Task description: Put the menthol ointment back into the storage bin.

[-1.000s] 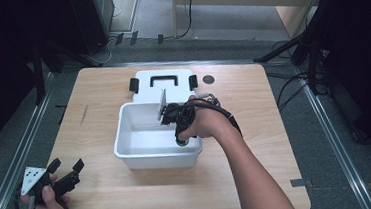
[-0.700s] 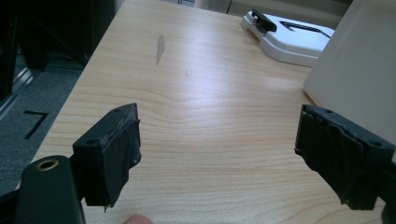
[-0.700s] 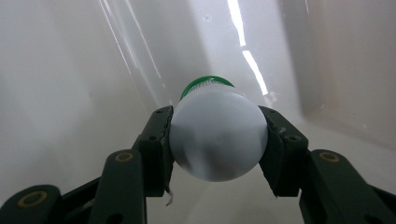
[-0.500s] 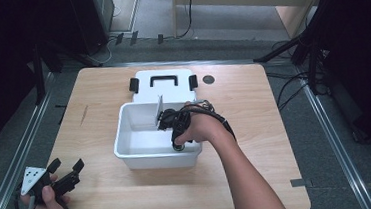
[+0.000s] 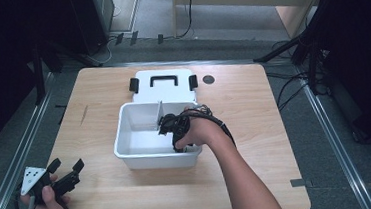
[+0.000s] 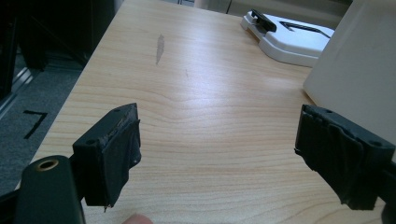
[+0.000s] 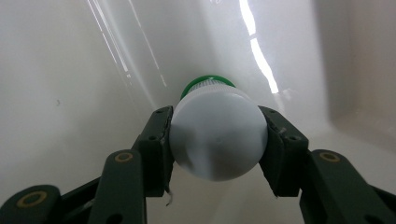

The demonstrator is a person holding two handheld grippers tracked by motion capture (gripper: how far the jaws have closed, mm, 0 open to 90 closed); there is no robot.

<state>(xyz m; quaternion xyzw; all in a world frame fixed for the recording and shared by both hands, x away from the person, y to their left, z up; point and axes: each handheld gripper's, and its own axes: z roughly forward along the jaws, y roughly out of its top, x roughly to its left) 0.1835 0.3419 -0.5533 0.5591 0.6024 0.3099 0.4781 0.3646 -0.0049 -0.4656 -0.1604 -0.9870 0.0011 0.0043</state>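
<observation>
A white plastic bin [image 5: 124, 120] with an upright divider [image 5: 160, 115] stands mid-table. My right gripper [image 5: 167, 126] reaches down into the bin. In the right gripper view its jaws are shut on a white bottle with a green cap [image 7: 217, 133], low against the bin's white wall [image 7: 65, 60]. My left gripper [image 5: 66, 172] rests in a hand at the table's near left corner, jaws wide open. In the left gripper view the left gripper [image 6: 219, 144] holds nothing, with bare wood between its fingers [image 6: 114, 149].
The bin's white lid [image 5: 162, 84] with black clips and handle lies flat behind the bin, and the lid [image 6: 289, 39] also appears far off. A dark round hole [image 5: 208, 79] sits in the wooden table [image 5: 254, 109]. Metal rails and cables flank the table.
My right gripper has shifted left and lower into the bin with the bottle. The left gripper has stayed put.
</observation>
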